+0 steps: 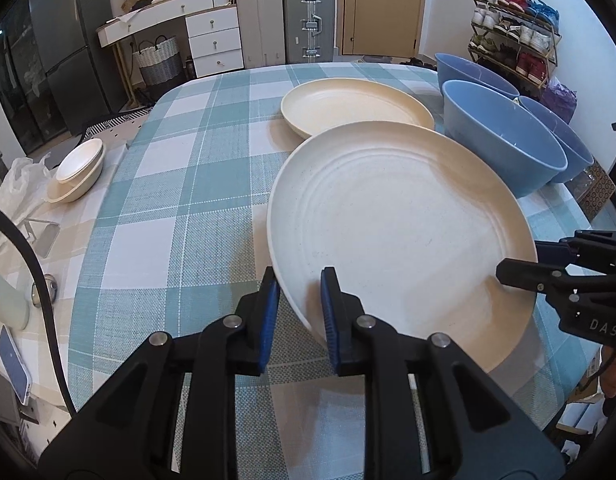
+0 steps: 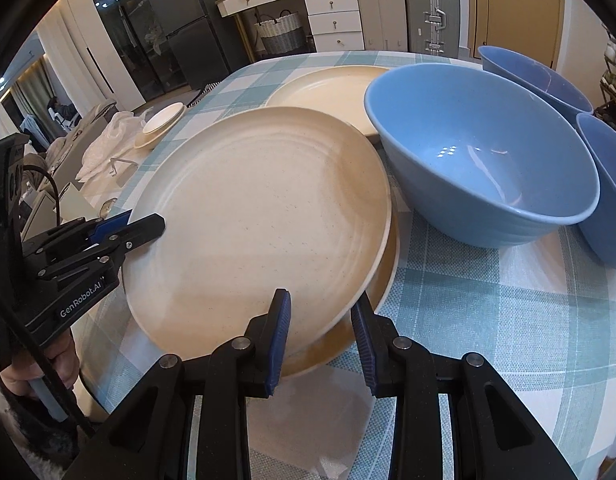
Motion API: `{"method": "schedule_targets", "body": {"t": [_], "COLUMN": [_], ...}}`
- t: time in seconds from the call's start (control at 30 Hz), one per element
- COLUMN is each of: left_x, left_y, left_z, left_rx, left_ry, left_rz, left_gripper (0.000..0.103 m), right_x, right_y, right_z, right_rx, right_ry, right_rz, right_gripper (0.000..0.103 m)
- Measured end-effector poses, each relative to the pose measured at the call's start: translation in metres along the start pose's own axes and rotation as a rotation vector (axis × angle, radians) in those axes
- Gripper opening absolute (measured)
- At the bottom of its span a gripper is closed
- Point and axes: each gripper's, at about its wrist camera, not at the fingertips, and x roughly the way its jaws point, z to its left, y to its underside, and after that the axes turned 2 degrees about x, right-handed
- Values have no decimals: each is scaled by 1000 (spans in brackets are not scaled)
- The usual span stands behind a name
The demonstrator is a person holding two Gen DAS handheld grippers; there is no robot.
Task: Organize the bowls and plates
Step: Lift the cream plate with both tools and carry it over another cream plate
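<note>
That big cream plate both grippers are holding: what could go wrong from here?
1. Both the left gripper and right gripper pinch the cream plate only at its rim; a slip could drop it.
2. In the right wrist view, it sits off-centre over a second plate beneath, so it may settle crooked.
3. Its far edge is close to the blue bowl and could knock it.

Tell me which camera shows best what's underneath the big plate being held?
The right wrist view: under the held plate a second plate peeks out at the near edge. The left wrist view shows only the held plate; nothing beneath it can be made out.
</note>
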Motion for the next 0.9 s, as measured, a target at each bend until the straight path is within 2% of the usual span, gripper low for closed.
{"method": "schedule_targets", "body": {"t": [0.2, 0.7, 0.9], "left_x": [4, 14, 15], "left_y": [2, 7, 8], "left_z": [-1, -10, -7], "left_rx": [3, 42, 20], "left_ry": [6, -4, 9], "left_rz": [8, 28, 29], "left_gripper": [18, 22, 23], "right_x": [-4, -5, 0], "right_y": [-1, 3, 7], "right_z": [3, 9, 8], "right_rx": [-2, -47, -42], "right_ry": [17, 138, 163], "right_rz": [-4, -1, 17], "right_gripper": [32, 34, 38]}}
